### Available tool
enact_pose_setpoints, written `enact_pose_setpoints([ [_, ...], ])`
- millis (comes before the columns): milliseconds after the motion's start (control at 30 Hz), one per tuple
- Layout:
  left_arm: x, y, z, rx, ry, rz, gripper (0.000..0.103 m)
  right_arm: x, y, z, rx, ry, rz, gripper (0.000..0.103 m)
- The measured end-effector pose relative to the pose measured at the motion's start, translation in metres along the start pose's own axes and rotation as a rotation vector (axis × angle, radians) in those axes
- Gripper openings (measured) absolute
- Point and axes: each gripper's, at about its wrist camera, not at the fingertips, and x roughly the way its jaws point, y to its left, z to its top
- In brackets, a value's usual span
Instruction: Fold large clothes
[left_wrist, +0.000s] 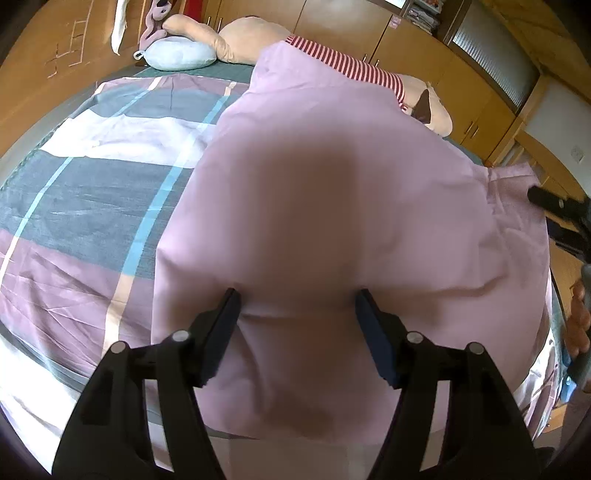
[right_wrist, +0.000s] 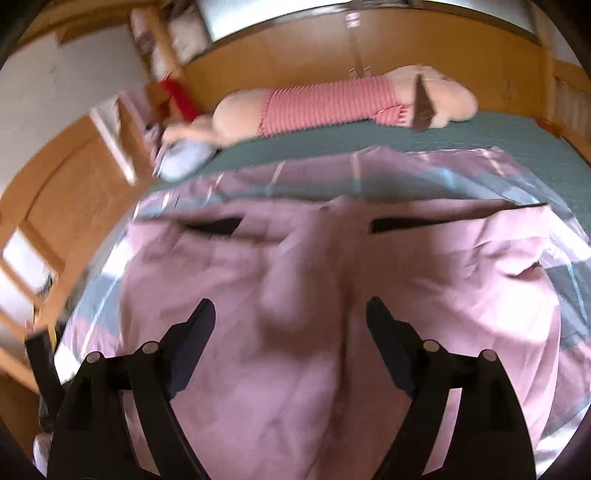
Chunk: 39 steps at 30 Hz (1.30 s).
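- Here, your left tongs (left_wrist: 297, 295) are spread wide, both fingers hovering over the near part of the pink garment (left_wrist: 332, 206) with nothing pinched between them.
- Your right tongs (right_wrist: 290, 308) are spread as well, the fingers apart above a raised fold in the same pink garment (right_wrist: 314, 295); whether the tips touch the cloth cannot be told from the blurred view.
- In the left wrist view those right tongs (left_wrist: 554, 218) show at the far right edge, just beside the garment's right side, with your right hand (left_wrist: 580, 321) behind them.
- The garment lies spread on the bed, on top of a checked bedsheet (left_wrist: 92, 184) of grey, pink, white and light blue; its near edge hangs over the side of the bed.
- In the right wrist view two dark slits (right_wrist: 216, 225) sit across the garment's far part.
- Beyond the garment a large stuffed toy (right_wrist: 332, 103) in a red-striped top lies along the far side of the bed, with a pale blue cushion (left_wrist: 179, 53) near one end.
- Wooden cabinets (left_wrist: 424, 48) stand behind the bed.
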Motion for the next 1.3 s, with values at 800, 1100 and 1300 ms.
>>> enact_pose_setpoints([
  [800, -0.008, -0.002, 0.003, 0.029, -0.046, 0.047, 0.093, 0.027, -0.036, 0.032, 0.075, -0.204, -0.143, 0.085],
  [1100, -0.008, -0.002, 0.000, 0.038, -0.056, 0.055, 0.093, 0.030, -0.055, -0.003, -0.196, -0.016, -0.195, 0.071],
  [1300, -0.008, 0.001, 0.003, 0.032, -0.051, 0.049, 0.094, 0.027, -0.204, -0.007, 0.292, -0.007, -0.473, 0.062],
])
